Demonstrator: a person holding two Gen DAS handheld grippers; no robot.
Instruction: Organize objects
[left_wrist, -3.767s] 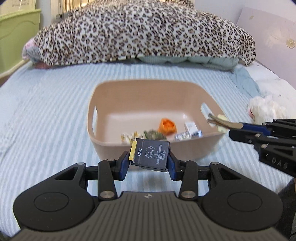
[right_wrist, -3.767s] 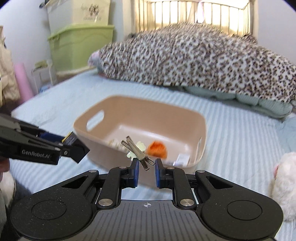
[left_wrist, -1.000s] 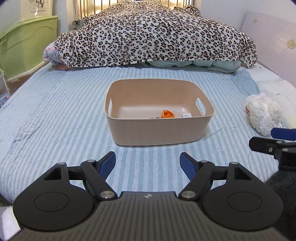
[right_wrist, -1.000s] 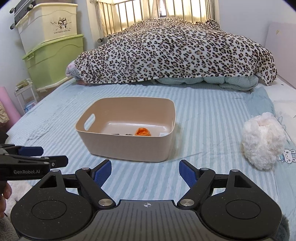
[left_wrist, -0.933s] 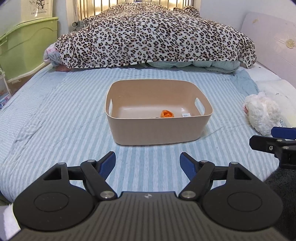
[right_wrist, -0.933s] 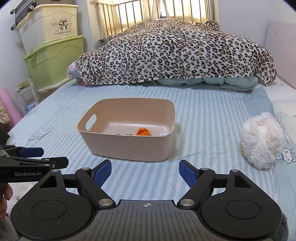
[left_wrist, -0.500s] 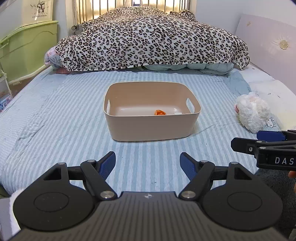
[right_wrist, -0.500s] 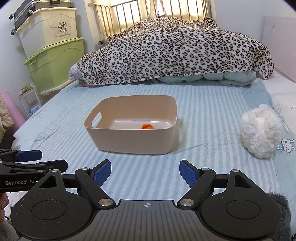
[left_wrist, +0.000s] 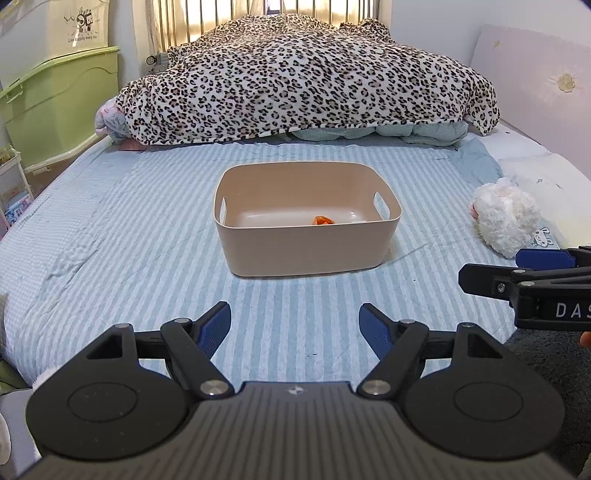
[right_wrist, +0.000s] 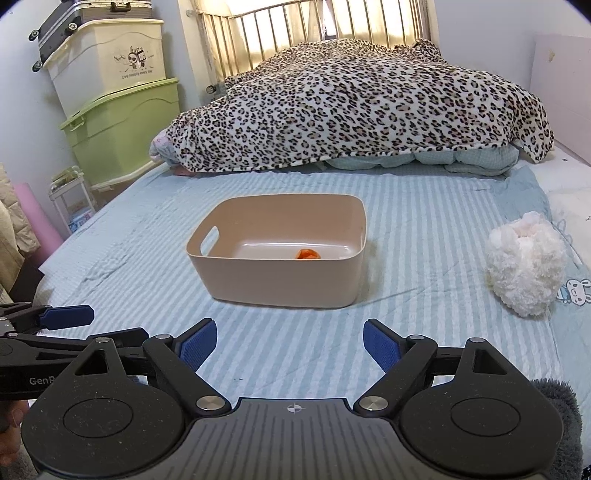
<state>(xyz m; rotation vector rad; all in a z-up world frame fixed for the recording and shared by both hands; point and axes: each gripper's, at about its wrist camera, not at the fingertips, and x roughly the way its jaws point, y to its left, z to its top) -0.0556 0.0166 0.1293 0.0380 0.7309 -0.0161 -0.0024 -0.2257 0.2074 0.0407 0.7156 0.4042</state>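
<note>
A beige plastic bin (left_wrist: 306, 251) (right_wrist: 280, 280) stands in the middle of the striped blue bed. An orange object (left_wrist: 323, 220) (right_wrist: 307, 254) shows inside it; the near wall hides the other contents. My left gripper (left_wrist: 295, 325) is open and empty, well short of the bin. My right gripper (right_wrist: 290, 345) is also open and empty, well short of the bin. Each gripper shows in the other's view, the right one (left_wrist: 517, 273) at the right edge and the left one (right_wrist: 55, 321) at the left edge.
A white fluffy toy (left_wrist: 506, 225) (right_wrist: 524, 266) lies on the bed right of the bin. A leopard-print blanket (left_wrist: 306, 81) (right_wrist: 362, 107) is heaped at the far end. Green and cream storage boxes (right_wrist: 114, 110) are stacked left of the bed. A pale headboard panel (left_wrist: 535, 81) stands at right.
Both grippers have let go of what they held and opened wide. Both have drawn back from the bin, which now looks smaller and farther off.
</note>
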